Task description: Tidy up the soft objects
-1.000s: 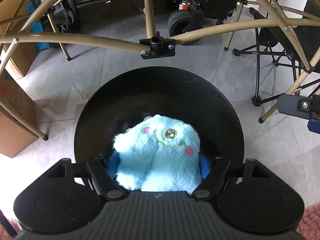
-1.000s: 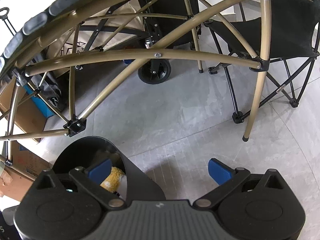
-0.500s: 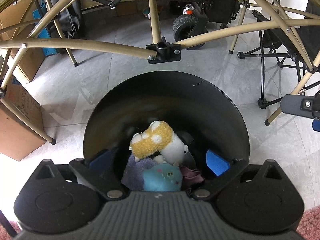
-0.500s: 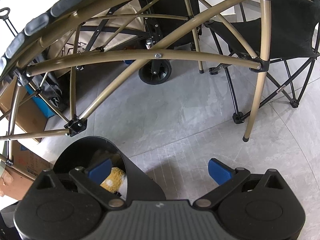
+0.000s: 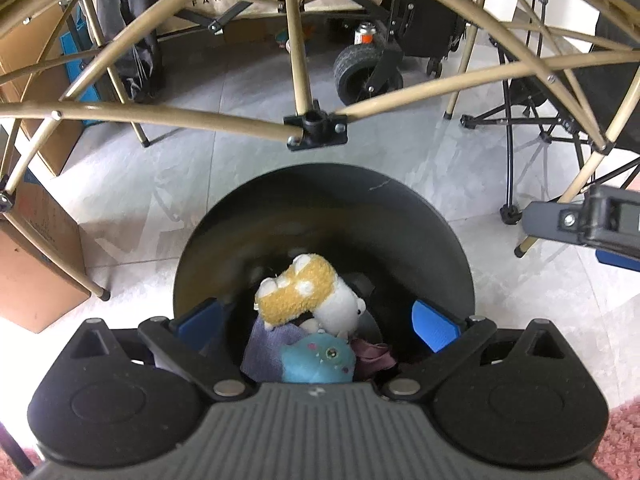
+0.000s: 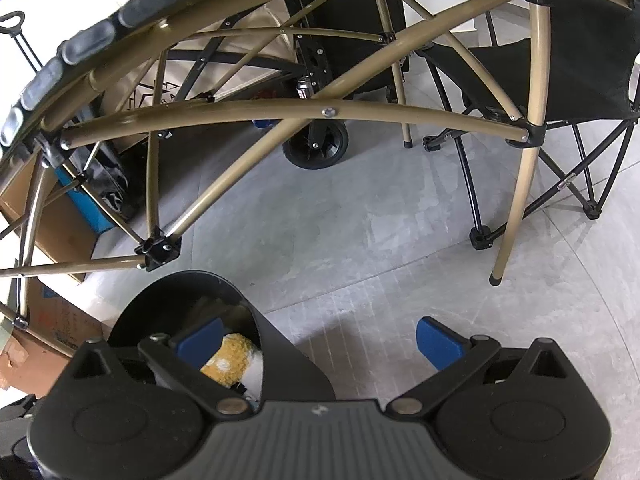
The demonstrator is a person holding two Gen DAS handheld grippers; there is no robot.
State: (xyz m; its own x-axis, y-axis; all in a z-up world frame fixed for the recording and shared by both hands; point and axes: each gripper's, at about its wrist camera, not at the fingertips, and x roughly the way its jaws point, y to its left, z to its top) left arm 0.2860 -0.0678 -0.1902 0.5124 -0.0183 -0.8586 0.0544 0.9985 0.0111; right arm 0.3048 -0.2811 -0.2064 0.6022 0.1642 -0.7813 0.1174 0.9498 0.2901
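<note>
Floor [image 5: 256,184] first: pale grey tile, with a strip of pinkish rug [image 5: 624,440] poking into the bottom right of the left wrist view. Going left to right in that view, there are cardboard boxes [image 5: 36,268] at the left edge, then the tan tube frame [image 5: 160,114] crossing overhead, then a black wheel [image 5: 358,70] further back, then the legs of a black folding chair [image 5: 520,120] on the right. Black round bin [image 5: 320,208] sits right under the left gripper [image 5: 316,320], whose blue pads are spread as wide as they go with nothing pinched between them. Inside the bin I count three soft toys for sure: a yellow-and-white plush [image 5: 304,288] on top, a teal plush [image 5: 318,360] just below it and touching it, plus a purplish cloth thing [image 5: 266,348] under both; there's also something maroon [image 5: 374,354] on the right that I can't identify. The teal one is partly cut off by the gripper body. Right gripper [image 6: 320,338] is also spread open and empty, hanging over bare tile with its left pad over the bin's rim. From that side only a slice of the bin [image 6: 168,292] shows and just the yellow plush [image 6: 226,362] peeks out; the rest is hidden. A bit of the right gripper shows at the far right of the left view, too cropped to read.
</note>
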